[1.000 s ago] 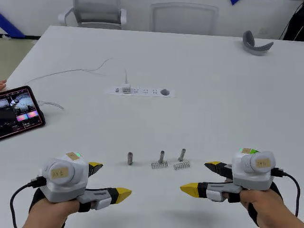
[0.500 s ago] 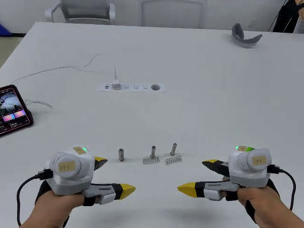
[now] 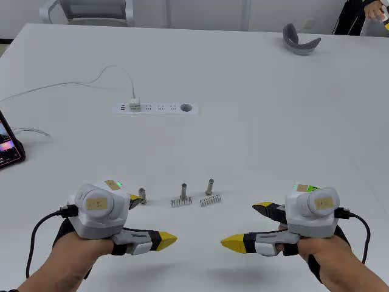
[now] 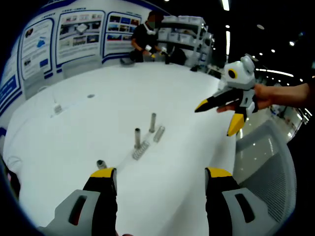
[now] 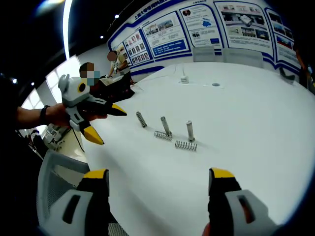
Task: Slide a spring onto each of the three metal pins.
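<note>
Three metal pins stand upright in a short row on the white table (image 3: 292, 121), ahead of my two grippers and between them. The left pin (image 3: 142, 194) is nearest my left gripper (image 3: 152, 219), just past its upper jaw tip, and it already carries a fitted spring (image 5: 141, 119) coiled around its shaft. The middle pin (image 3: 183, 191) and the right pin (image 3: 209, 185) are bare. Each has a spring lying flat on the table on the side facing me. The first loose spring (image 3: 181, 202) lies at the foot of the middle pin. The second loose spring (image 3: 210, 199) lies just beside the right pin's base. Whether either one touches its pin I cannot tell.

My left gripper hangs above the table with its jaws spread wide and nothing between them. My right gripper (image 3: 245, 225) is a little farther from the row than the left one. Its jaws also gape wide and hold nothing. The yellow tips of the two grippers point toward each other across a bare stretch of table.

Well beyond the pins, farther from both grippers, a white power strip (image 3: 155, 108) lies flat with a plug in it. A thin cable (image 3: 73, 85) trails off to my left. A tablet (image 3: 7, 143) leans at the far left edge. A grey curved band (image 3: 299, 42) rests far off, beyond my right gripper.
</note>
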A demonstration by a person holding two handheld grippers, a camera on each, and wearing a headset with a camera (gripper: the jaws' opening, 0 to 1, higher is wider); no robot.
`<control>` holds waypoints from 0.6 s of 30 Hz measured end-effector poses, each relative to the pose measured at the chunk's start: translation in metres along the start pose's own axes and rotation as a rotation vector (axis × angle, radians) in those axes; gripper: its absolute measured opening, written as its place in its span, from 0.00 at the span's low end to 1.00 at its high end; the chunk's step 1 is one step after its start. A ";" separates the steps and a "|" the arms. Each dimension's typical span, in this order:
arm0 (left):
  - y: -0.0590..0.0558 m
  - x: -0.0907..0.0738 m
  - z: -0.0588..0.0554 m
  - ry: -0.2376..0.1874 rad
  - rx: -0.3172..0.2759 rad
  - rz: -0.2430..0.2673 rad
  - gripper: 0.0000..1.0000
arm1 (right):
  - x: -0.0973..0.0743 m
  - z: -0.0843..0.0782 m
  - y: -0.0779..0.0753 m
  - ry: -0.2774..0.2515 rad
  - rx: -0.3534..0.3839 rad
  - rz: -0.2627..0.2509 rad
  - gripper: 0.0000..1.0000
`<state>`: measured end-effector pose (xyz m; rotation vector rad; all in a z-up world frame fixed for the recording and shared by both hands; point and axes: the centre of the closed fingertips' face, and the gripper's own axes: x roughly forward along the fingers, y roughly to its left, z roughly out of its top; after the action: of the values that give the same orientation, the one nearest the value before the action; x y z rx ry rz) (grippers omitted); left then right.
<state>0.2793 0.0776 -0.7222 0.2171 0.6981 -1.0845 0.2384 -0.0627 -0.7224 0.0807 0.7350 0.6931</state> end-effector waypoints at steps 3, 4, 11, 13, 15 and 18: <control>-0.001 0.005 0.002 0.005 0.006 -0.009 0.74 | 0.000 -0.002 0.001 0.005 -0.001 0.003 0.85; -0.001 0.006 0.002 0.005 0.007 -0.011 0.74 | 0.000 -0.002 0.001 0.006 -0.002 0.004 0.85; -0.002 0.017 0.004 0.020 0.022 -0.028 0.74 | -0.002 -0.005 0.002 0.014 -0.002 0.008 0.86; -0.002 0.019 0.005 0.025 0.027 -0.031 0.74 | -0.003 -0.006 0.001 0.018 -0.003 0.007 0.86; -0.001 0.021 0.006 0.027 0.031 -0.034 0.74 | -0.003 -0.007 0.000 0.017 0.002 0.007 0.86; 0.000 0.025 0.006 0.038 0.044 -0.037 0.73 | -0.004 -0.008 0.001 0.018 0.002 0.010 0.86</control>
<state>0.2886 0.0563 -0.7323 0.2641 0.7147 -1.1346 0.2309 -0.0653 -0.7255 0.0804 0.7528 0.7031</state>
